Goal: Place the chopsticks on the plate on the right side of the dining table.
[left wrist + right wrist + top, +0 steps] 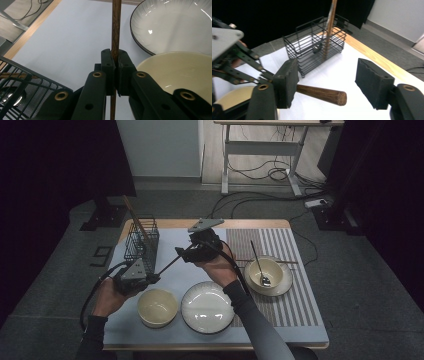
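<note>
Jaws, left: I read them as fully closed on a wooden chopstick (115, 27); in the left gripper view the stick runs straight up between the two pads, pinched tight.
Jaws, right: I see them standing well apart in the right gripper view, the blunt end of the chopstick (322, 93) lying between them. It sits close against one pad; the other pad is well clear of it. I count no grip here.
Left gripper (150, 279): low at the table's left, just in front of the wire basket, hand wrapped around its body.
Right gripper (181, 254): near the table's middle, pointed left toward the other gripper, forearm crossing over the plate.
Chopstick position: lifted off the table, spanning from the left gripper (114, 68) up and rightward to the right gripper (325, 86), slanted in the high view (169, 265).
Wire basket (141, 242): black, upright at the rear left of the pale mat; a second wooden chopstick (135, 217) stands tilted inside it, its top past the rim.
Cream bowl (158, 307): front left, just beside the left gripper.
White plate (207, 309): dark-rimmed, just right of that bowl.
Second bowl (266, 272): on a saucer on the striped placemat (295, 295), a metal spoon (260, 266) resting in it.
Table (260, 223): wooden edge visible beyond the mats.
</note>
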### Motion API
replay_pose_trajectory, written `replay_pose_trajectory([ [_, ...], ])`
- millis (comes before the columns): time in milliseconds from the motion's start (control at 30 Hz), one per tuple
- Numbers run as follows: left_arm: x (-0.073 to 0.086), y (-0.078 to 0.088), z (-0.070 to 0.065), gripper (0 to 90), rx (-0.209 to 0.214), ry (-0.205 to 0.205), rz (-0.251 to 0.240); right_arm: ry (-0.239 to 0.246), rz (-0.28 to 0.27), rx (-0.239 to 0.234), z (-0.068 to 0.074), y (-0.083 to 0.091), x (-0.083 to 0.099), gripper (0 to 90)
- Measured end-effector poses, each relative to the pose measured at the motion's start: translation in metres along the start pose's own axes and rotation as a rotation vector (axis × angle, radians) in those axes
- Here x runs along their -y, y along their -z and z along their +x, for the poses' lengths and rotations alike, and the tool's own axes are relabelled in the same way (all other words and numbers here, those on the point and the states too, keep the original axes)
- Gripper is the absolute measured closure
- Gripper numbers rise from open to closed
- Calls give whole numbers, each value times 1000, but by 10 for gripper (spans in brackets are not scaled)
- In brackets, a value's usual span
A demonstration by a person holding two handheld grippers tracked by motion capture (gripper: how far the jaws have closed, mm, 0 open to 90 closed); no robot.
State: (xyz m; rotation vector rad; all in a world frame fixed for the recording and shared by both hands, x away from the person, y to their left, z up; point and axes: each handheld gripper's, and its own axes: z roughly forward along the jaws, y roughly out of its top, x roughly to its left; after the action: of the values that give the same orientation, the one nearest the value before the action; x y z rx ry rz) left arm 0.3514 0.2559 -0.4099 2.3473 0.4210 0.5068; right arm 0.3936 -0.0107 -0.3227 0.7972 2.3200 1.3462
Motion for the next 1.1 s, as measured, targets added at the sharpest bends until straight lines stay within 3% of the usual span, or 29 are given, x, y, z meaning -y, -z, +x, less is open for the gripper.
replay_pose_trajectory([
  [333,1,5,3,857,25,15,-23,11,27,112,-20,1,17,325],
  [800,1,11,6,852,88,30,-81,-14,80,144,-39,-7,46,323],
  [1100,4,11,6,854,122,22,-60,-5,122,154,-40,-17,59,318],
])
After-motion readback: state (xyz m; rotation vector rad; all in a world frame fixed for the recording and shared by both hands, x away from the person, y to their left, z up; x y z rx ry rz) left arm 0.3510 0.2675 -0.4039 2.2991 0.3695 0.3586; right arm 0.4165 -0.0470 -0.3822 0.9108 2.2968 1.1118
